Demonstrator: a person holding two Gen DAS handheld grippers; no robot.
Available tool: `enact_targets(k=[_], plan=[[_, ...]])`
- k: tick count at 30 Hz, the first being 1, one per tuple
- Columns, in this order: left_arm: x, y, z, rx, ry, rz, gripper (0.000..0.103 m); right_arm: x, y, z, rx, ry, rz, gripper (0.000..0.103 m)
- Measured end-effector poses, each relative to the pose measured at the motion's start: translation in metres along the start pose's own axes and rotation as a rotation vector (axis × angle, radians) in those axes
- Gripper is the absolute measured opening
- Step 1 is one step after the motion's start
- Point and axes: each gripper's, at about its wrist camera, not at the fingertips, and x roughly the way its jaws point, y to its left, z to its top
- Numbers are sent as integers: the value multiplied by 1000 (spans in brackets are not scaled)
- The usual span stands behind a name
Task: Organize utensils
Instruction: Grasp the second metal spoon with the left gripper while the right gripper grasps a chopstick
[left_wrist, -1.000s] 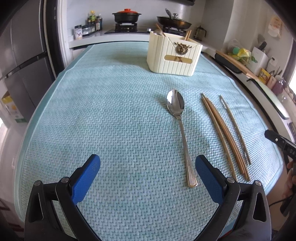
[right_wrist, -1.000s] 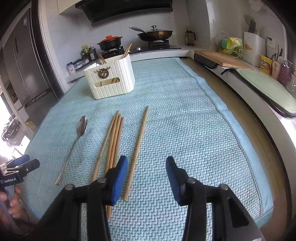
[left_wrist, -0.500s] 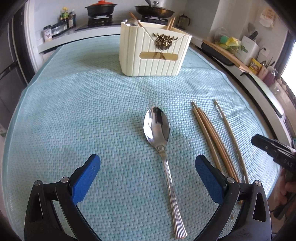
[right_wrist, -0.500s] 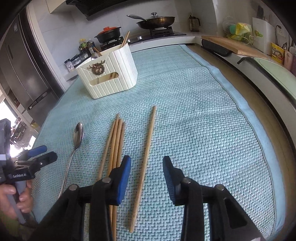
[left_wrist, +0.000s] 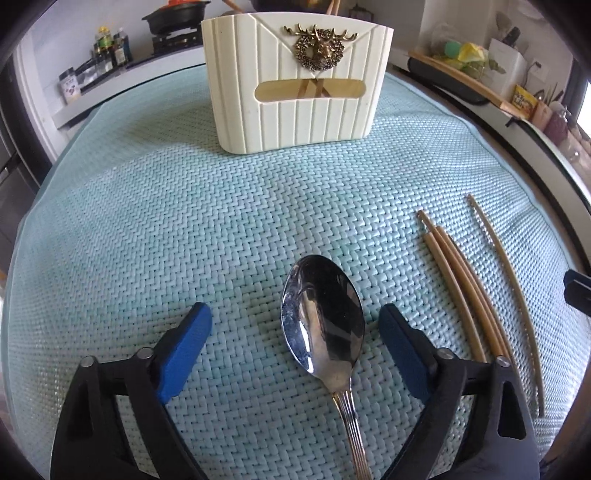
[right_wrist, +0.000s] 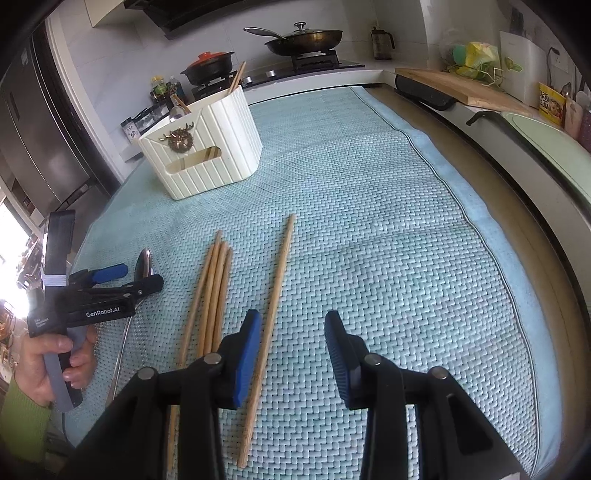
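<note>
A metal spoon (left_wrist: 323, 328) lies on the teal mat, bowl toward the cream utensil holder (left_wrist: 297, 77). My left gripper (left_wrist: 295, 349) is open, its blue fingers on either side of the spoon's bowl, not touching it. Three wooden chopsticks (left_wrist: 461, 291) lie bundled to the right, a single chopstick (left_wrist: 506, 280) beyond them. In the right wrist view my right gripper (right_wrist: 291, 354) is open above the mat, just right of the single chopstick (right_wrist: 273, 291). The bundle (right_wrist: 212, 295), the spoon (right_wrist: 143, 263), the left gripper (right_wrist: 122, 277) and the holder (right_wrist: 203, 155) show there too.
The teal mat (right_wrist: 388, 221) covers the counter. The holder has chopsticks and a spoon in it. A stove with a black pot (right_wrist: 210, 66) and a pan (right_wrist: 303, 37) stands behind. A cutting board (right_wrist: 461, 86) and sink area lie to the right.
My left gripper has moved forward along the spoon, from its handle end to around its bowl. My right gripper has moved forward a little beside the single chopstick.
</note>
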Motion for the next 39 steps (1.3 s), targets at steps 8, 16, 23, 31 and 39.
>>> enact_targets(k=[8, 16, 23, 31, 39], plan=[[-3, 5, 1, 5, -32, -34, 43, 31, 2, 30, -46, 64, 13, 36], [-5, 10, -1, -14, -40, -70, 42, 68, 14, 63, -134, 157, 0, 36], [-14, 20, -4, -32, -51, -86, 42, 107, 29, 82, -170, 251, -10, 36], [-31, 32, -2, -62, -78, -101, 41, 120, 25, 98, -99, 251, -34, 6], [-60, 45, 5, -91, -127, -113, 41, 92, 15, 111, -39, 190, 28, 6]])
